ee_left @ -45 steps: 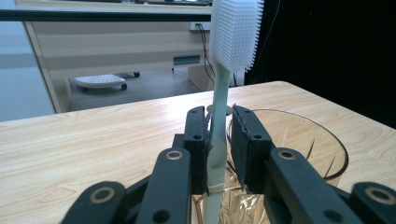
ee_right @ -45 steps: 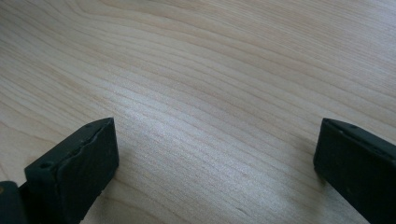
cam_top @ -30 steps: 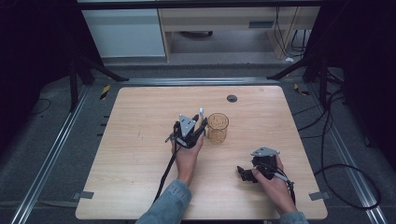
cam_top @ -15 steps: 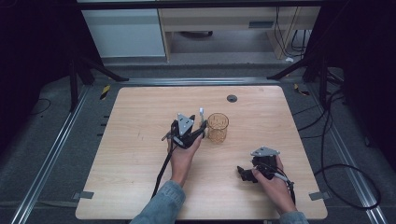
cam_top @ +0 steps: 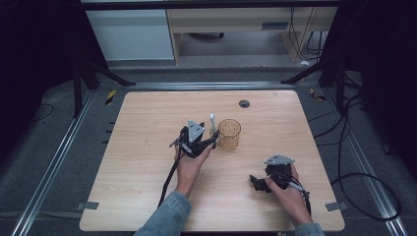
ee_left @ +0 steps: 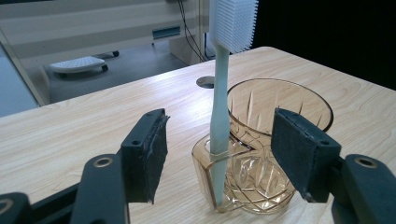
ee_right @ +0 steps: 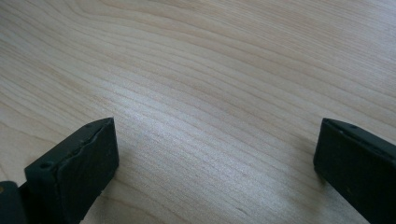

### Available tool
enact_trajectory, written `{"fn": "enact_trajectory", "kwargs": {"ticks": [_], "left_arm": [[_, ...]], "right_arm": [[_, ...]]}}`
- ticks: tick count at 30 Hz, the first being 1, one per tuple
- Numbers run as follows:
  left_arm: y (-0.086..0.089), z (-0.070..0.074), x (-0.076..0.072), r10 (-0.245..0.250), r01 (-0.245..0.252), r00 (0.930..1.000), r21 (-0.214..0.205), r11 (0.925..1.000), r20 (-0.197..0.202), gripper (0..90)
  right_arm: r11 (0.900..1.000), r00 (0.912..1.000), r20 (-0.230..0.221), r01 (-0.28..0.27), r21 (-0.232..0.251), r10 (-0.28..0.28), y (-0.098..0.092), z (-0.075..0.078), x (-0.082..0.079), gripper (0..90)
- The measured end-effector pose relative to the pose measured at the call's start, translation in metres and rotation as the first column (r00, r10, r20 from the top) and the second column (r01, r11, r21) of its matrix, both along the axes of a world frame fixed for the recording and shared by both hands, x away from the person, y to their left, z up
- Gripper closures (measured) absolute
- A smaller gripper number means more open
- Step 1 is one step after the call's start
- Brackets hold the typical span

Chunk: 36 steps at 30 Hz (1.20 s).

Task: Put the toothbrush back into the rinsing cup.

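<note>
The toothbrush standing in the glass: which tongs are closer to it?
Left. The left tongs sit open right beside the toothbrush; the right tongs rest apart, nearer the person's table edge.

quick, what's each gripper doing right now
Left gripper: open, jaws either side of the toothbrush standing in the amber glass holder, not gripping.
Right gripper: open, empty, over the table.

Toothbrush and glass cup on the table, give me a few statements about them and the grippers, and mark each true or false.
1. The toothbrush stands upright in a side slot of the amber glass cup. True.
2. The left gripper is clamped on the toothbrush. False: its jaws are open, apart from it.
3. The right gripper holds the cup. False: open over bare table.
4. The bristles point up. True.
</note>
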<state>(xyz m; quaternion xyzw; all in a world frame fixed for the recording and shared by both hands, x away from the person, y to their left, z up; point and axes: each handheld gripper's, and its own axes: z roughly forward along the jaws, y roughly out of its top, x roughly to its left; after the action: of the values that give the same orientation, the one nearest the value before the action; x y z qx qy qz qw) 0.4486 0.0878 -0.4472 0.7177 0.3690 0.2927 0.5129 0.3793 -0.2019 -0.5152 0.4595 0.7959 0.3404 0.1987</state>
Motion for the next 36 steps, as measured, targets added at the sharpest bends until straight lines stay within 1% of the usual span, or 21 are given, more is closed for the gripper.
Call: {"fn": "enact_trajectory", "kwargs": {"ticks": [4,10,12,14,16,20,22,23,24,25,26,31,32,34,35,36], "left_arm": [[0.003,0.002,0.0,-0.016,0.016,0.9999,0.018,0.9997,-0.006,33.2],[0.011,0.008,-0.004,-0.038,0.038,0.9993,0.065,0.9972,0.003,29.2],[0.013,0.009,-0.005,-0.049,0.049,0.9988,0.087,0.995,-0.004,27.7],[0.014,0.009,-0.005,-0.069,0.07,0.9975,0.111,0.9914,-0.017,25.3],[0.014,0.008,-0.006,-0.084,0.089,0.9958,0.148,0.985,-0.037,22.4],[0.015,0.007,-0.008,-0.098,0.109,0.9931,0.192,0.9753,-0.064,16.2],[0.016,0.007,-0.009,-0.11,0.124,0.9909,0.205,0.9709,-0.077,13.6],[0.016,0.008,-0.01,-0.119,0.135,0.9892,0.223,0.9653,-0.085,13.0],[0.016,0.008,-0.011,-0.123,0.141,0.9883,0.233,0.9621,-0.091,12.2],[0.017,0.008,-0.012,-0.127,0.147,0.9874,0.25,0.9571,-0.095,11.3],[0.017,0.008,-0.013,-0.132,0.153,0.9862,0.255,0.9547,-0.1,10.7],[0.019,0.007,-0.017,-0.157,0.192,0.9779,0.299,0.9348,-0.138,9.3],[0.019,0.006,-0.018,-0.159,0.197,0.9767,0.305,0.9318,-0.143,9.3],[0.019,0.005,-0.02,-0.173,0.218,0.9718,0.326,0.9198,-0.16,9.2],[0.018,0.003,-0.022,-0.18,0.229,0.9687,0.341,0.9118,-0.171,9.0],[0.018,0.002,-0.023,-0.187,0.24,0.9658,0.349,0.9059,-0.18,8.7]], "right_arm": [[1.0,1.0,0.0,0.0,0.0,0.0,0.0,0.0,0.0,0.4],[1.0,1.0,0.0,0.0,0.0,0.0,0.0,0.0,0.0,0.4],[1.0,1.0,0.0,0.0,0.0,0.0,0.0,0.0,0.0,0.4],[1.0,1.0,0.0,0.0,0.0,0.0,0.0,0.0,0.0,0.4],[1.0,1.0,0.0,0.0,0.0,0.0,0.0,0.0,0.0,0.4],[1.0,1.0,0.0,0.0,0.0,0.0,0.0,0.0,0.0,0.4],[1.0,1.0,0.0,0.0,0.0,0.0,0.0,0.0,0.0,0.4],[1.0,1.0,0.0,0.0,0.0,0.0,0.0,0.0,0.0,0.4],[1.0,1.0,0.0,0.0,0.0,0.0,0.0,0.0,0.0,0.4],[1.0,1.0,0.0,0.0,0.0,0.0,0.0,0.0,0.0,0.4],[1.0,1.0,0.0,0.0,0.0,0.0,0.0,0.0,0.0,0.4],[1.0,1.0,0.0,0.0,0.0,0.0,0.0,0.0,0.0,0.4],[1.0,1.0,0.0,0.0,0.0,0.0,0.0,0.0,0.0,0.4],[1.0,1.0,0.0,0.0,0.0,0.0,0.0,0.0,0.0,0.4],[1.0,1.0,0.0,0.0,0.0,0.0,0.0,0.0,0.0,0.4],[1.0,1.0,0.001,0.0,0.0,0.0,0.0,0.0,0.0,0.4]]}}
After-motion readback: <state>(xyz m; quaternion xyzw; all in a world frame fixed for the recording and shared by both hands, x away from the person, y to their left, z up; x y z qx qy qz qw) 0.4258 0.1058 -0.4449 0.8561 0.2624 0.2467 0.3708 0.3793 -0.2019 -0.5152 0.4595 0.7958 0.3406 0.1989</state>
